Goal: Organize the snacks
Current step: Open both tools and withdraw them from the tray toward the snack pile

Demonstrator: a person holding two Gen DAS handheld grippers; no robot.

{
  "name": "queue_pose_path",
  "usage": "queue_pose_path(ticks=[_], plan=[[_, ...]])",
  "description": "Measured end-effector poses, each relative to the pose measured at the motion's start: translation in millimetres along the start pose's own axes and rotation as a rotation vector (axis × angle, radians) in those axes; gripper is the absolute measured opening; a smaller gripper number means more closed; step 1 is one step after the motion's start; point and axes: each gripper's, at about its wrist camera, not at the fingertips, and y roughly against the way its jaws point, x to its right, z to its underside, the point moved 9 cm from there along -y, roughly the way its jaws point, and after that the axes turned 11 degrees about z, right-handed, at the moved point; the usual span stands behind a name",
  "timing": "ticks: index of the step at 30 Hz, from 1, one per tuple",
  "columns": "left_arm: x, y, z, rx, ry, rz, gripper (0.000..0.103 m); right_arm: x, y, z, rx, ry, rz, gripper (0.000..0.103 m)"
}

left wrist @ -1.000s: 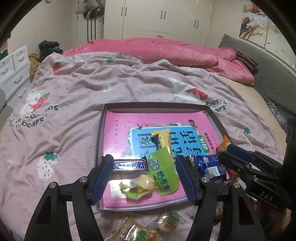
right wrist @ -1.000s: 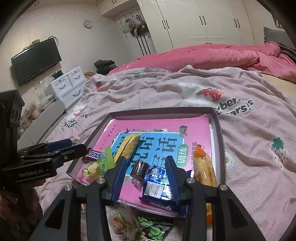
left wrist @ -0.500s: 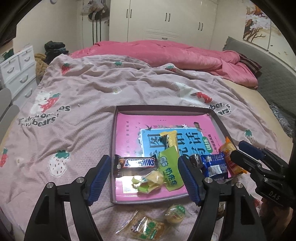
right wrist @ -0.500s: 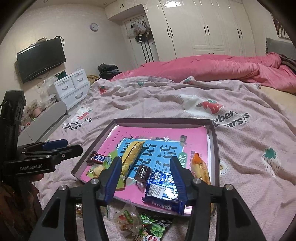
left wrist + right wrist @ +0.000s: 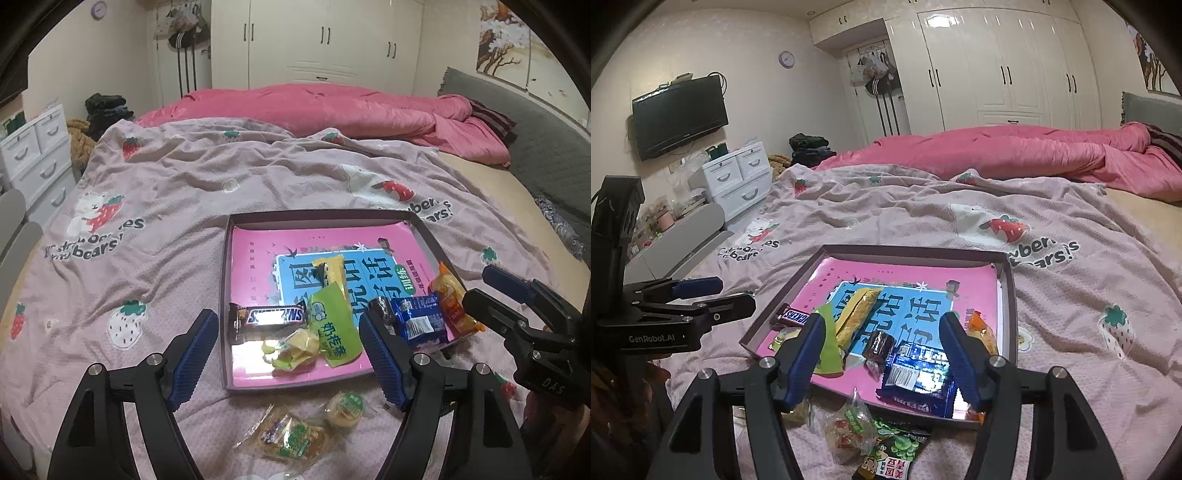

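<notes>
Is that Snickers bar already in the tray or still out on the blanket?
In. The Snickers bar lies flat inside the tray, at its left wall, beside a green packet. Other snacks remain outside.

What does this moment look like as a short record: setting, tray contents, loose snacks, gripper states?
setting: bed with strawberry-print blanket
tray: Snickers bar, green packet, blue packet, orange packet
loose snacks: round snack and clear packet, on the blanket, nearer than the tray
left hand-held gripper: open, empty
right hand-held gripper: jaws just opening, nothing gripped
</notes>
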Motion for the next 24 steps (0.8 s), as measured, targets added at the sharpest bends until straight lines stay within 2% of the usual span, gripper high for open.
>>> queue_pose_path(ticks=[17, 24], plan=[[-3.4, 25.8, 17.2, -0.018, -0.015, -0.003, 0.08, -14.6, 31.6, 15.5, 0.014, 0.071, 0.027, 0.068], [-9.9, 30.0, 36.3, -0.051, -0.026, 0.002, 0.08, -20.9, 39.4, 24.5, 0.006, 0.095, 0.035, 0.069]])
